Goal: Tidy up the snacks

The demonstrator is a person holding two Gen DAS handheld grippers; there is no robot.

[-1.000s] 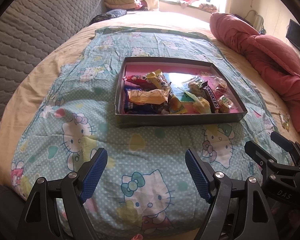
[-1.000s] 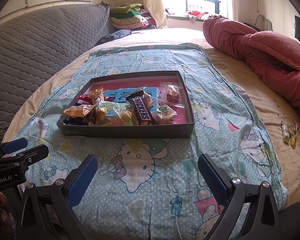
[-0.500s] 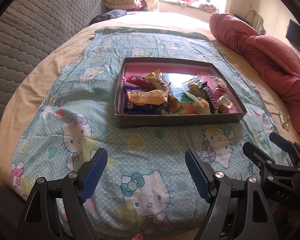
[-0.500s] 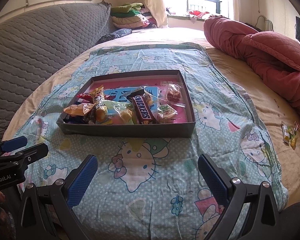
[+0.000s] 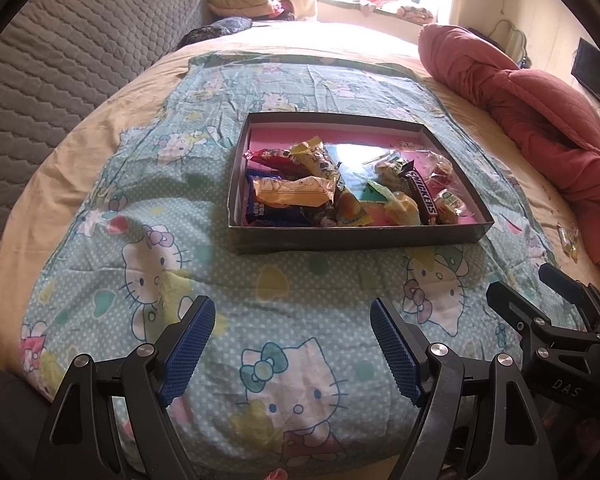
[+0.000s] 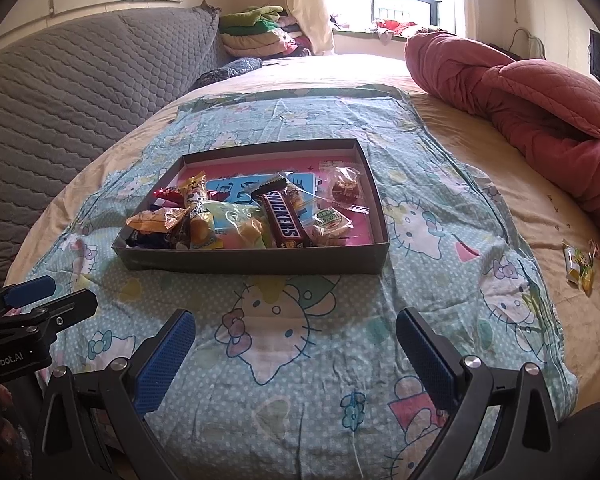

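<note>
Nearest, the left hand-held gripper (image 5: 288, 344) and right hand-held gripper (image 6: 296, 354) are held wide and empty over the bed's (image 6: 452, 128) near edge. Mid-bed, snacks are piled in the box (image 6: 256, 258); the Snickers bar (image 6: 285, 218) lies with its long axis running near-to-far. One stray packet (image 6: 579, 266) lies by the right edge; its approach is best made low, across its narrow width.

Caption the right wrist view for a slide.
Open right gripper faces a dark cardboard tray of wrapped snacks on a cartoon-cat bedspread.

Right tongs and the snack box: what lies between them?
Only bare cartoon-cat print cloth lies between the open right tongs and the snack box; the right wrist view shows it.
</note>
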